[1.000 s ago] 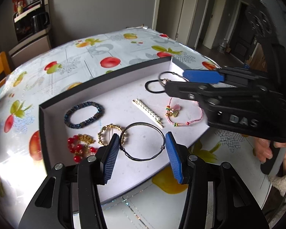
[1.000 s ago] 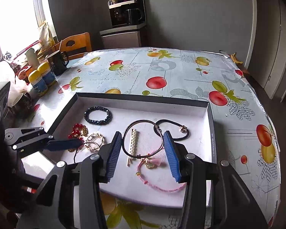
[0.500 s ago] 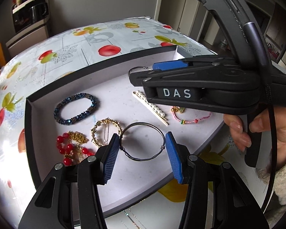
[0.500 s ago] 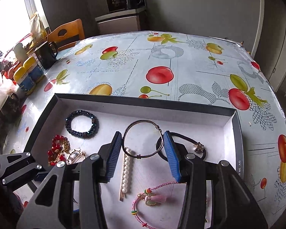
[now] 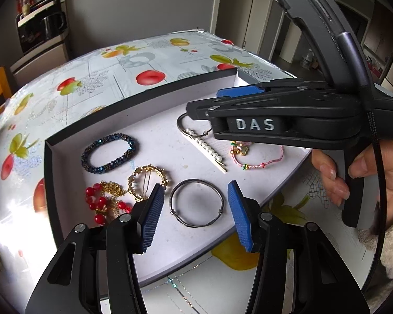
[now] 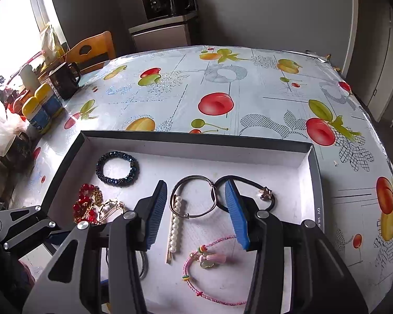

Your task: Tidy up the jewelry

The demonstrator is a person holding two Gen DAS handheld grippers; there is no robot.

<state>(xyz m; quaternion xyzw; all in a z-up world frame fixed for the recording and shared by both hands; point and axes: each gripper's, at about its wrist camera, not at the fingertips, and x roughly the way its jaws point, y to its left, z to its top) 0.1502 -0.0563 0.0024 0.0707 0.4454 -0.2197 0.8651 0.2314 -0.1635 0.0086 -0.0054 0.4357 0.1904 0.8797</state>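
A shallow black-rimmed tray (image 5: 133,99) (image 6: 196,136) holds the jewelry. My left gripper (image 5: 196,209) is open over its near edge. A dark metal bangle (image 5: 196,180) lies flat on the tray floor between the pads, with a small gap on each side. My right gripper (image 6: 196,204) (image 5: 204,102) is open too. A thin wire bangle (image 6: 196,217) (image 5: 179,125) lies between its pads, free of them, resting across a pearl hairpin (image 6: 176,225) (image 5: 207,146). A black hair tie (image 6: 249,180) runs behind the right pad.
Also in the tray are a blue bead bracelet (image 5: 110,138), a gold hair clip (image 5: 159,175), red beads (image 5: 99,204) and a pink cord bracelet (image 6: 209,256). A black mug (image 6: 65,81) and yellow-capped bottles (image 6: 39,110) stand at the table's left. A hand (image 5: 380,172) grips the right tool.
Both bangles sat pressed between the pads before; now each lies loose on the tray. The right gripper has come further in over the tray, above the pearl hairpin.
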